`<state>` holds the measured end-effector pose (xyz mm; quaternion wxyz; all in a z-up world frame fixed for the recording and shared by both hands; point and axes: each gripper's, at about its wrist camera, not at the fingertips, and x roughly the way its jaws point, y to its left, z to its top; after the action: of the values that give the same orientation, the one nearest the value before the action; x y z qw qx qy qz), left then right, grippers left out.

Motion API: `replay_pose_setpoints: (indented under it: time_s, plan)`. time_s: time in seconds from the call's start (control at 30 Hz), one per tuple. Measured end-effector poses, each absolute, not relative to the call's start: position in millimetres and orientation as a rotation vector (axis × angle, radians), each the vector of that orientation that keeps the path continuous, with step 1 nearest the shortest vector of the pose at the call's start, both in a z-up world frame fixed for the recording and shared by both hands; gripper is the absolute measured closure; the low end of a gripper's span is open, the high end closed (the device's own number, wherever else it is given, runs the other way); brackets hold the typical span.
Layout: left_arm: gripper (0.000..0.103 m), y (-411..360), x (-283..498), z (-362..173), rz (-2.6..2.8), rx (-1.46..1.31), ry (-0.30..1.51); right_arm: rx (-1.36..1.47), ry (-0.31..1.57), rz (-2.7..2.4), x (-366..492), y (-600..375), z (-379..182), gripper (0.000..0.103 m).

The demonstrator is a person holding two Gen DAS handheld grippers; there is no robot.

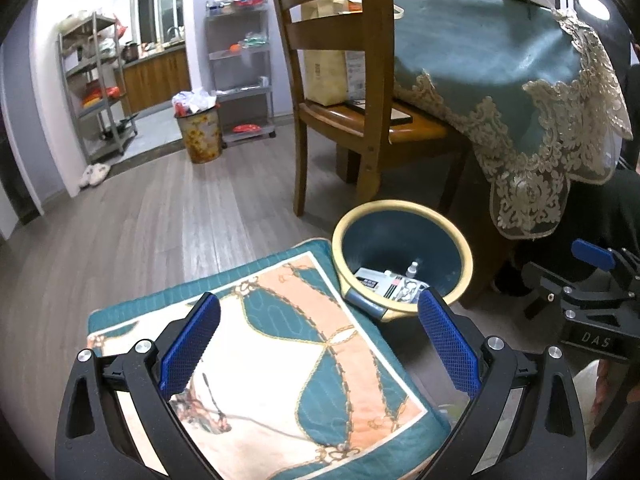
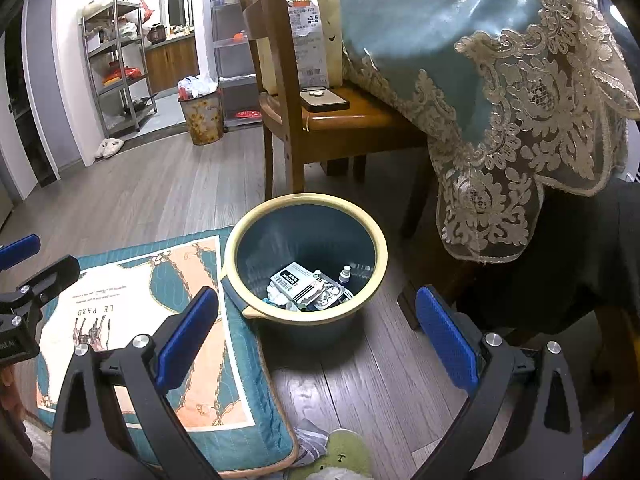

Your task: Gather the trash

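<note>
While spread wide with nothing between the blue pads, left gripper (image 1: 320, 344) hangs over a teal, peach and cream quilted square cushion (image 1: 280, 360); right gripper (image 2: 318, 334) likewise gapes empty, above grey wood-plank floor (image 2: 380, 380).

Surroundings, from the right claw: cushion under and beside its left finger, touching the bin's near-left side. Brown wooden ladder-back chair (image 2: 288, 80) beyond the bin, a dark flat phone-like slab (image 2: 324, 100) and a pale printed paper bag (image 2: 308, 48) on its seat. Teal tablecloth with cream lace border (image 2: 500, 100) draped ahead and to the right, lace hanging just past the bin's far-right rim. Well beyond, ahead-left: a floral metal waste bin heaped with white rubbish (image 2: 202, 114), grey metal shelving (image 2: 120, 64), pale slippers (image 2: 109, 147).

Round dark-teal wastebasket with cream rim (image 2: 306, 258) sits just ahead of the right claw, between its fingertips' lines; from the left claw, ahead and to the right, near its right pad. Inside, at the bottom: a white and black printed carton (image 2: 296, 282), a small white bottle (image 2: 345, 274), crumpled wrappers.

Green and grey soft things at the right view's bottom edge cut off, hard to identify. Carton print too small to read. Chair top and far table out of frame.
</note>
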<state>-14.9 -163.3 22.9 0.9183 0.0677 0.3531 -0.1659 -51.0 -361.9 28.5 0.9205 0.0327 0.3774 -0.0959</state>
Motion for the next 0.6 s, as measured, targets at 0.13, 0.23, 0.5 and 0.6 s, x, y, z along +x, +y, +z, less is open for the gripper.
replay_pose_setpoints:
  time_s: [0.13,0.23,0.5,0.6]
  plan:
    - [0.005,-163.7,-15.2,22.4,-0.343,0.142,0.727,0.059,0.780,-0.197,-49.6,-360.9,26.8,0.006]
    - [0.005,-164.1,-15.9,22.7,-0.343,0.148,0.726,0.057,0.782,-0.195,-48.3,-361.6,25.4,0.006]
    - [0.005,-164.2,-16.2,22.7,-0.342,0.148,0.726,0.056,0.784,-0.196,-48.9,-360.4,25.4,0.006]
    - [0.005,-164.3,-17.4,22.0,-0.343,0.158,0.722,0.057,0.784,-0.196,-48.8,-360.4,25.3,0.006]
